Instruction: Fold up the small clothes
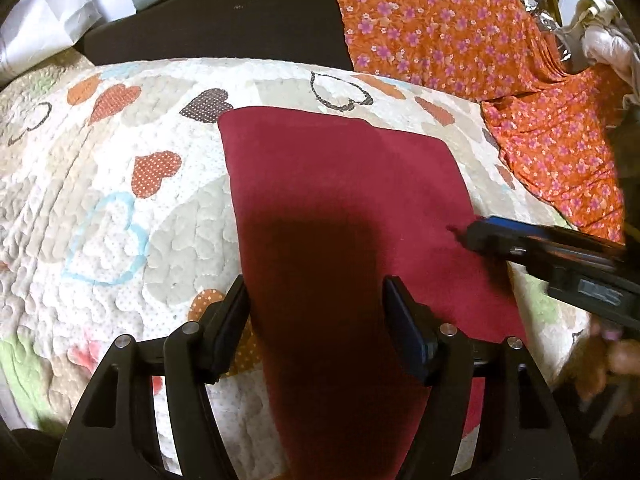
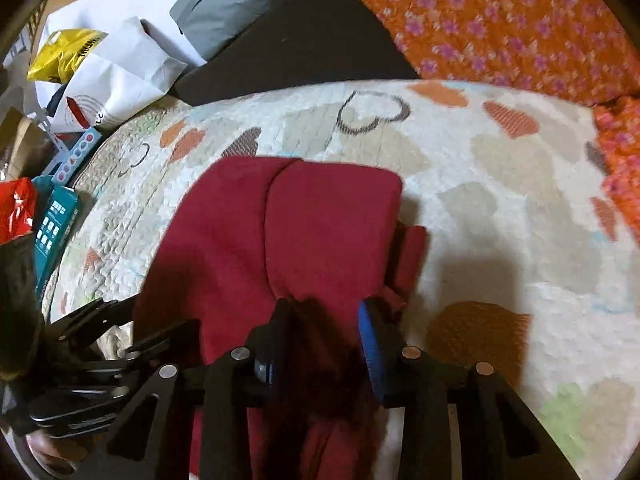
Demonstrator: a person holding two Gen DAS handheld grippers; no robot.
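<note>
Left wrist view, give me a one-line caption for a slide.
Left gripper jaws open over a dark red garment on a heart-patterned quilt, right gripper at its edge.

Each camera sits just behind its own gripper and looks forward and steeply down along the two fingers, close over a quilted bedspread (image 1: 120, 184) with hearts. The left wrist view has the left gripper (image 1: 316, 300) at its bottom edge; the right wrist view has the right gripper (image 2: 324, 320) likewise. Both share the dark red cloth (image 1: 340, 184), the orange flowered fabric (image 1: 460, 32) at the top right, and each other's gripper at one side.
</note>
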